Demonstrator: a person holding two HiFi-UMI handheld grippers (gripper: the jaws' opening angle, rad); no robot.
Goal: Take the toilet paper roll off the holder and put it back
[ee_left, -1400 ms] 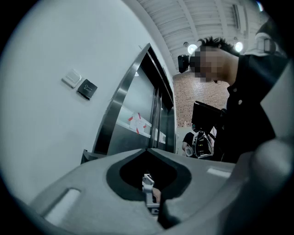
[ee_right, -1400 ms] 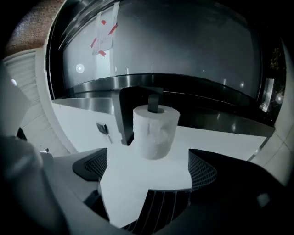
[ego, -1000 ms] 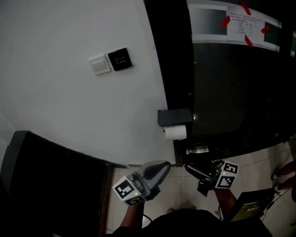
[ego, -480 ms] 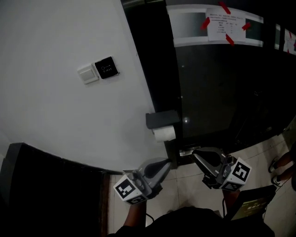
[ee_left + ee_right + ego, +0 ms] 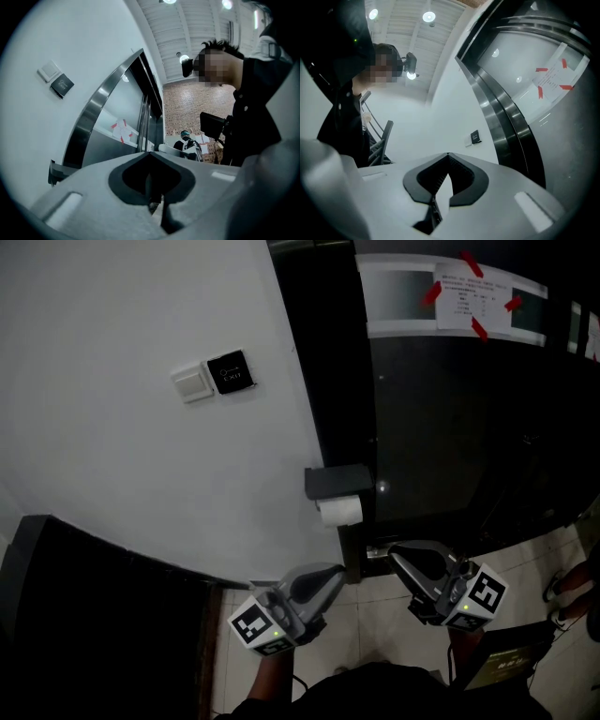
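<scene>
A white toilet paper roll [image 5: 339, 511] hangs under a dark grey holder [image 5: 337, 480] fixed where the white wall meets the dark door frame. Both grippers are held low, below the holder and apart from it. My left gripper [image 5: 336, 574] points up toward the roll with its jaws together and nothing between them. My right gripper [image 5: 397, 557] sits to the right of it, jaws shut and empty. In the left gripper view the holder [image 5: 58, 171] shows at the lower left edge; the right gripper view shows no roll.
A white switch [image 5: 192, 383] and a black exit plate [image 5: 230, 372] sit on the wall up left. A dark glass door [image 5: 450, 418] carries a taped paper notice [image 5: 471, 302]. A dark panel [image 5: 103, 606] stands at lower left. The floor is tiled, with a shoe [image 5: 572, 589] at right.
The right gripper has swung from lying sideways to pointing up-left, and its jaws have closed. The view has shifted a little; the left gripper has stayed in place.
</scene>
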